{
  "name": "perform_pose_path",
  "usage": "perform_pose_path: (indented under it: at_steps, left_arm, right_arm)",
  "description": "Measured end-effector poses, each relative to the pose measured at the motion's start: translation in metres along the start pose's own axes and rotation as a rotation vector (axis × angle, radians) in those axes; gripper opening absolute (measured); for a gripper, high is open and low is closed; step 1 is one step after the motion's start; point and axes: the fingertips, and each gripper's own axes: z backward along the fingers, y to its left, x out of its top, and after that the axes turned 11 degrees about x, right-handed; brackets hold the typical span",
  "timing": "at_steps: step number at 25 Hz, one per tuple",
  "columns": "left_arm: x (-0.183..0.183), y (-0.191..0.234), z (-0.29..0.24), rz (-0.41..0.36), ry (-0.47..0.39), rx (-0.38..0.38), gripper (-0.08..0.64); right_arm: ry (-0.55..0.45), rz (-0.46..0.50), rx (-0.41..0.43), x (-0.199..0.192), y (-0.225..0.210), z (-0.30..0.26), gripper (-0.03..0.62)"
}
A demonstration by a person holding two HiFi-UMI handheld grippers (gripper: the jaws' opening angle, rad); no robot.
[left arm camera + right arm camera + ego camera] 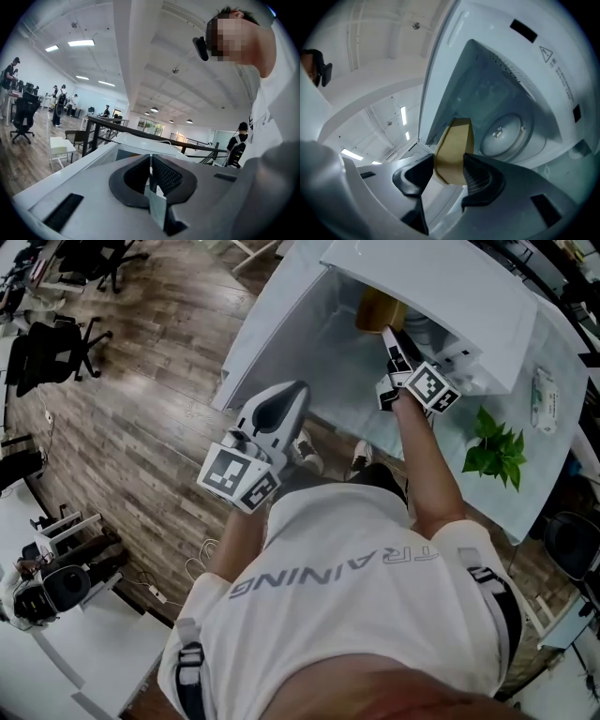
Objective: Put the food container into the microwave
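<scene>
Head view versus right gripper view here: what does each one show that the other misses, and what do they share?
Head view only: the left tongs held low over the wooden floor, and a potted plant beside the microwave. Right gripper view only: the round turntable inside the cavity and a warning triangle on the front. Both: the right tongs shut on the brown food container at the open microwave.
</scene>
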Motion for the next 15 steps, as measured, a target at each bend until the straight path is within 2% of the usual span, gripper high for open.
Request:
perform_pose_path:
  at_steps: [4, 11, 15]
  left_arm:
    - [0.000, -0.001, 0.002, 0.038, -0.009, -0.011, 0.043]
    - [0.004, 0.004, 0.005, 0.052, -0.020, -0.011, 0.043]
    - [0.003, 0.006, 0.008, 0.073, -0.019, -0.011, 0.043]
  right_arm:
    - [-0.052, -0.008, -0.018, 0.012, -0.016, -0.013, 0.213]
    - [-0.142, -0.031, -0.090, 0.018, -0.045, -0.028, 0.213]
    - [-0.176, -0.056, -0.085, 0.024, -0.054, -0.037, 0.213]
